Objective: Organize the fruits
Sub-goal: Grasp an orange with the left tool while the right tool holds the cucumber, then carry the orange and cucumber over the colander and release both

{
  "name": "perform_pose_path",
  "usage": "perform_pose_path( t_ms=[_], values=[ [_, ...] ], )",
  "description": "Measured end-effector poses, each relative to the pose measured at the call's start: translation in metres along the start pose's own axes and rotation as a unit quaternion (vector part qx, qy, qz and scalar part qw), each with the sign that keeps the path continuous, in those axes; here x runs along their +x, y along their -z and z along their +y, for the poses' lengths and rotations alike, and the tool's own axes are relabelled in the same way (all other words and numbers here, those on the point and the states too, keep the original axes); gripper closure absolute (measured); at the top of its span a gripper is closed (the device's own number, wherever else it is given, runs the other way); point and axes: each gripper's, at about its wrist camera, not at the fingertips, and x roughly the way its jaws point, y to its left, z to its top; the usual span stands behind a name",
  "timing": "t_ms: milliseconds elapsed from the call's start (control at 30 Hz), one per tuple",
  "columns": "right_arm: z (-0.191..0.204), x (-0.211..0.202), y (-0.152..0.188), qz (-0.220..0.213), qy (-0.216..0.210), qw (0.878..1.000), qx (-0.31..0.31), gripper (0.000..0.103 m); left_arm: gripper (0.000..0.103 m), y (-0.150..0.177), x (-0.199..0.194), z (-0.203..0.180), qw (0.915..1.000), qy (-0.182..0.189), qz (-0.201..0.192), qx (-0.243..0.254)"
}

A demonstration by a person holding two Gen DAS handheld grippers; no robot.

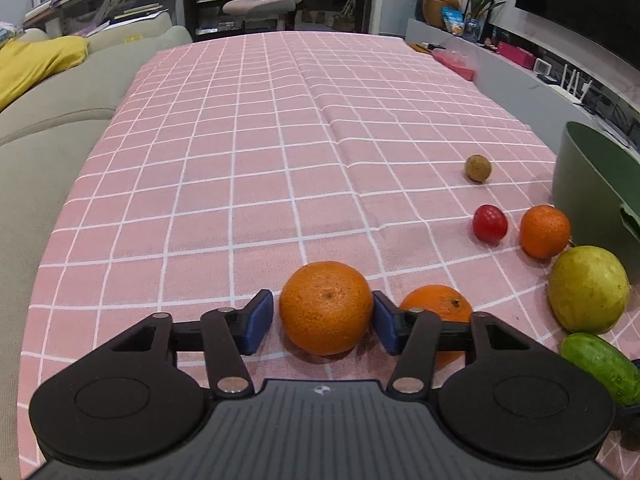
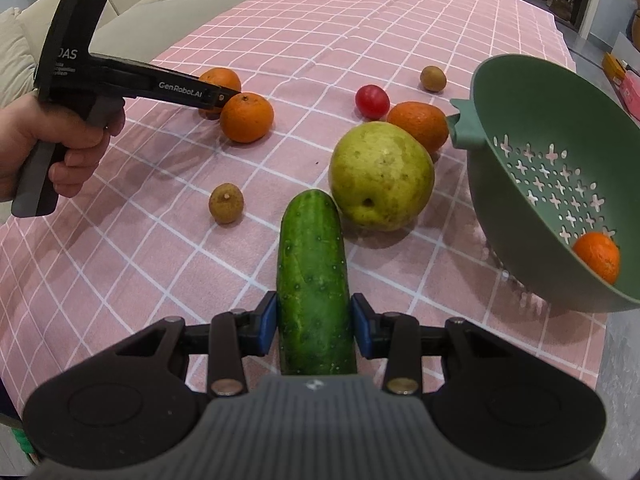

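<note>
Left gripper (image 1: 323,318) pinches an orange (image 1: 326,307), right gripper (image 2: 314,326) a cucumber (image 2: 312,280); next, I judge, lift both into the colander (image 2: 520,92) at right.

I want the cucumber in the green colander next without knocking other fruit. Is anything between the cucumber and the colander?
Partly. The cucumber sits between the right gripper pads, and the colander is to its right. The green pear lies beside the cucumber's far end, near the colander's rim; the nearer stretch of cloth looks free.
</note>
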Motion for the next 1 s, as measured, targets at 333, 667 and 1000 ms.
perform_pose_path(
  t_ms=[333,667,1000],
  values=[
    [0.002,0.001,-0.002,0.003,0.003,1.000,-0.010,0.068,0.050,0.001,-0.007,-0.001,1.0000,0.002,0.007,0.000],
    [0.002,-0.012,-0.010,0.002,-0.029,1.000,-0.010,0.069,0.050,0.010,-0.051,-0.004,0.9998,-0.016,0.001,-0.007],
    [-0.030,-0.092,-0.034,-0.085,-0.060,0.994,0.013,0.069,0.050,0.003,-0.103,-0.039,0.9998,-0.013,-0.003,0.017]
  ],
)
